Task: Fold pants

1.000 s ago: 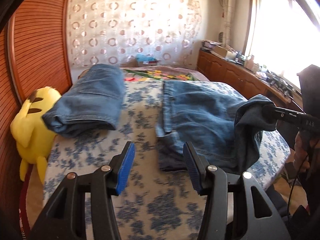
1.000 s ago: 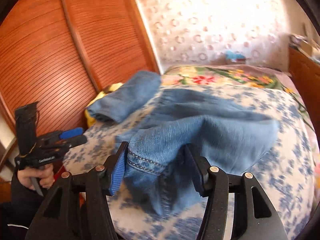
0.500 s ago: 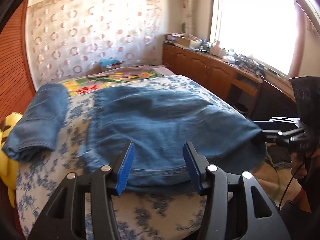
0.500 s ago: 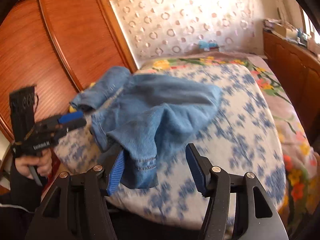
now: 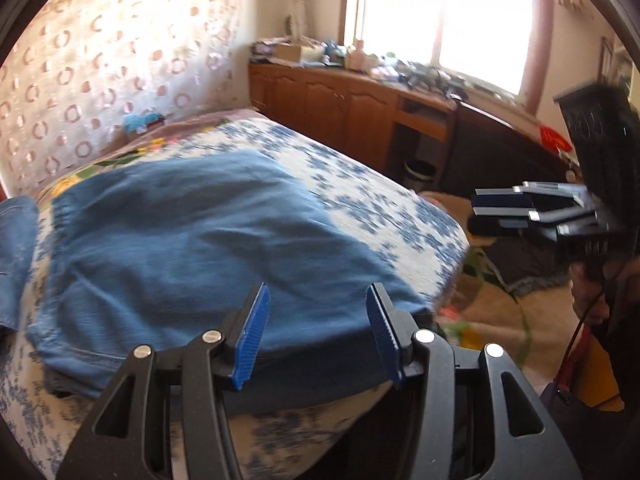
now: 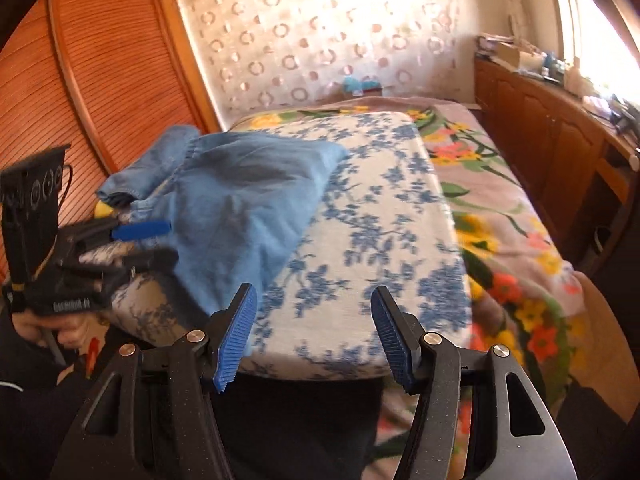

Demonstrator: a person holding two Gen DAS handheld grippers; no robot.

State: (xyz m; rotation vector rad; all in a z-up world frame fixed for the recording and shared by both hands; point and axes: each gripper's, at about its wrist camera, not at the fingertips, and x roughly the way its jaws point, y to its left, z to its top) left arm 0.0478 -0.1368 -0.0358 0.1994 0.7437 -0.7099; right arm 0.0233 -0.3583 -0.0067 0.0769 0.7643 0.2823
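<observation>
We see the blue denim pants (image 5: 208,256) lying doubled over on the blue-flowered bed (image 6: 384,240), at its near edge. Our left gripper (image 5: 316,332) and right gripper (image 6: 314,330) hold their fingers apart and empty, probably freed to regrip.

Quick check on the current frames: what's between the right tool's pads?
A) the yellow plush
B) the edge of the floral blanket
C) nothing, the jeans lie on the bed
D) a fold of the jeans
C: the right tool stands open with only the bed's cover seen through the gap, while the jeans lie spread on the bed, off its left pad.
</observation>
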